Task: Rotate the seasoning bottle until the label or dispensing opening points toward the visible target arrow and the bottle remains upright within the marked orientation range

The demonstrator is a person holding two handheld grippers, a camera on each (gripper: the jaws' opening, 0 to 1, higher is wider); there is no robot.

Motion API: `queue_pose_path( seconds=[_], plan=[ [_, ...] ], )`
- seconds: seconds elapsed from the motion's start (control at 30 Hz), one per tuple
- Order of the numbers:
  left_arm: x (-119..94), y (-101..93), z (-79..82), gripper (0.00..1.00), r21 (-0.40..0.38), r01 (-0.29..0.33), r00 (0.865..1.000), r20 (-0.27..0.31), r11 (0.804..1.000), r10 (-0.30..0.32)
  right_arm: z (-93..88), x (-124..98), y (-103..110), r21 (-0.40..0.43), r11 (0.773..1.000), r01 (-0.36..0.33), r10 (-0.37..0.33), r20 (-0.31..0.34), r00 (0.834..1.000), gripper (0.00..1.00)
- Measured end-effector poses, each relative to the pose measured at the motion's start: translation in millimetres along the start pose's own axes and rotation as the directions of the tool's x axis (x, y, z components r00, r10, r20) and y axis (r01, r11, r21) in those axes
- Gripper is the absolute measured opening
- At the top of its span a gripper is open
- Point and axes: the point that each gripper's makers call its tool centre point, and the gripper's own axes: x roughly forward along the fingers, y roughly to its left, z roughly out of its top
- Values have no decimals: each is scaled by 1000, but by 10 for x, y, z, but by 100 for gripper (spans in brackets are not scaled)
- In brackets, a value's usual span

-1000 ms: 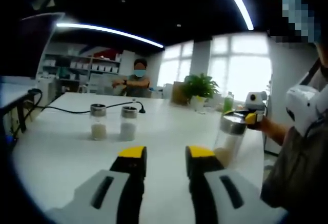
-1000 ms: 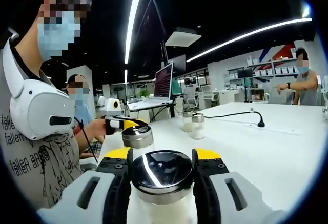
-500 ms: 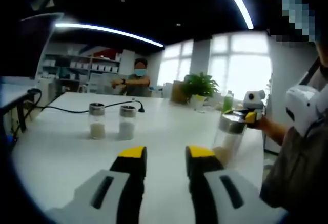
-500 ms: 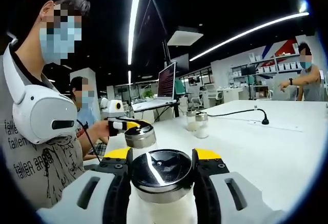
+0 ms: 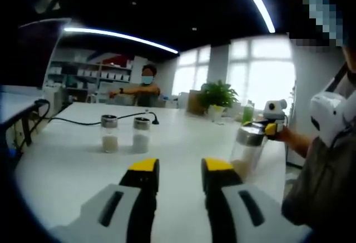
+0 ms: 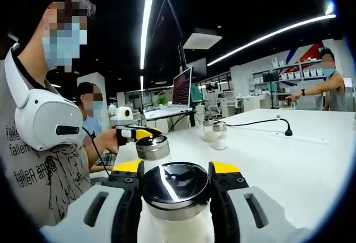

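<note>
Steel-capped bottle [image 6: 176, 198] in R claw [image 6: 176, 177].

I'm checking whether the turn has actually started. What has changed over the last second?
Very little. The right gripper stays shut on the seasoning bottle, whose cap looks the same, so no rotation can be made out. The left gripper stays open above the white table. In the left gripper view the two jars drift slightly right, which looks like camera motion. The person in the background lowered an arm slightly.
</note>
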Motion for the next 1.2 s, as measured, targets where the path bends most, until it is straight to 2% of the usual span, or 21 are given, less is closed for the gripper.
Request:
queue_pose_path(
  seconds=[0.33,0.5,0.6,0.67,1.2],
  plan=[
    [-15,18,22,32,-7,-6,1000,16,1000,6,-1,11,1,-1,1000,-7,7,11,1000,46],
    [-17,9,-1,32,-14,-2,1000,12,1000,2,188,56,80,-4,1000,-6,6,9,1000,46],
    [-93,10,208,32,-18,0,1000,24,1000,1,265,68,102,-7,1000,-4,4,9,1000,46],
    [-126,23,280,32,-16,-4,1000,29,1000,5,309,75,111,-8,1000,-4,4,7,1000,46],
    [-258,12,427,32,-19,-12,999,39,1000,13,340,104,118,-7,1000,-16,16,2,1000,46]
  ],
)
